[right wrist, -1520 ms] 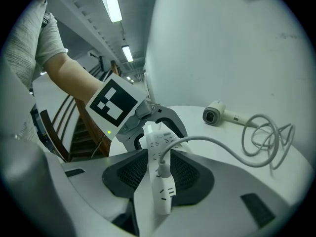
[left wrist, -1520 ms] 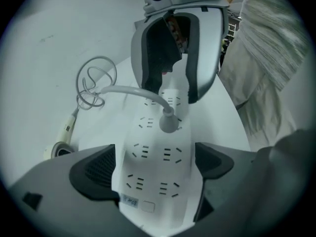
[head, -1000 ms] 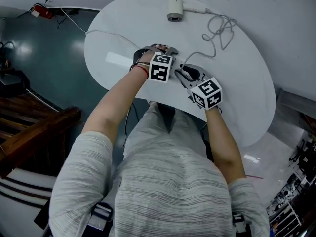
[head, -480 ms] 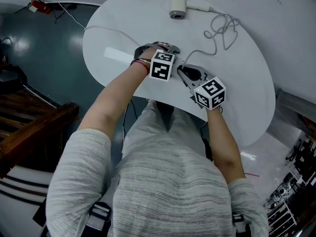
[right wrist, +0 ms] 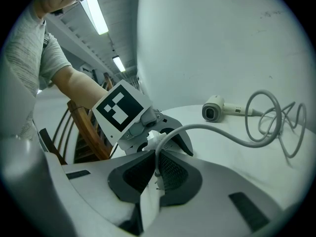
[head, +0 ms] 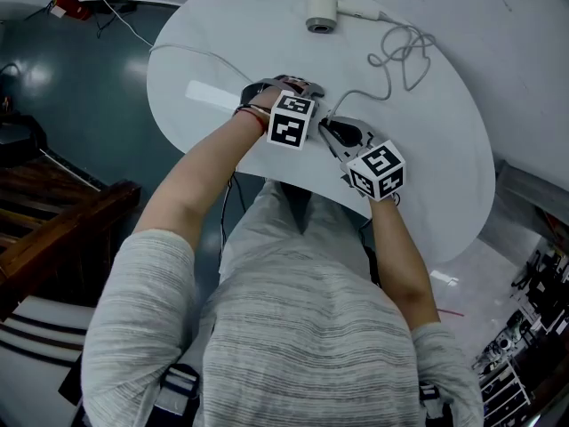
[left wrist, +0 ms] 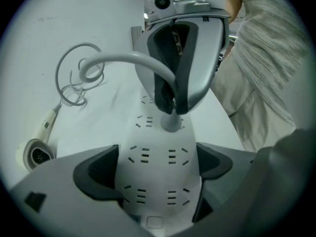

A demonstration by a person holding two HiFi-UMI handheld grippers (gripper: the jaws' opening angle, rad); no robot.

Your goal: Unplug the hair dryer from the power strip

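The right claw (right wrist: 155, 169) has just been closing its jaws and now grips the white plug (right wrist: 148, 204) narrowly between them, a hold that suits drawing the plug straight out of its socket. Facing it, the left claw (left wrist: 158, 169) straddles the power strip (left wrist: 155, 142) and clamps its two long sides. I take that as bracing, so the strip stays down on the worktop (head: 436, 158) when the pull comes. The strip is white and long, with rows of socket slots, and the plug stands in the socket farthest from the left claw. It looks still seated, though the right claw covers much of it. A pale cord (left wrist: 118, 59) arcs away from the plug and falls into loose loops. It ends at the hair dryer (head: 322, 9), which lies on its side near the worktop's far edge, well apart from both claws.
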